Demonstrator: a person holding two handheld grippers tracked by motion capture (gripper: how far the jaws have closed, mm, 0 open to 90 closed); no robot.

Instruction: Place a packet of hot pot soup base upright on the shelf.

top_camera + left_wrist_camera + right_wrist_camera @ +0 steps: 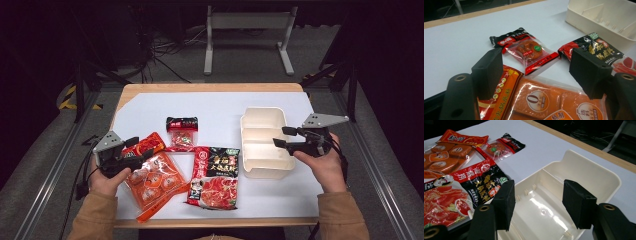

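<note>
A cream divided tray stands right of centre on the white table. My right gripper hovers open over the tray's right side, jaws apart with nothing between them. Left of the tray lie three pouches: a large black-and-red tomato pouch, a small red-and-black sachet, and an orange packet of cubes. My left gripper is open just above the orange packet's upper edge.
The white mat covers a wooden tabletop whose edge shows at the back. Metal frame rails run along both sides. Bare mat lies behind the pouches and in front of the tray.
</note>
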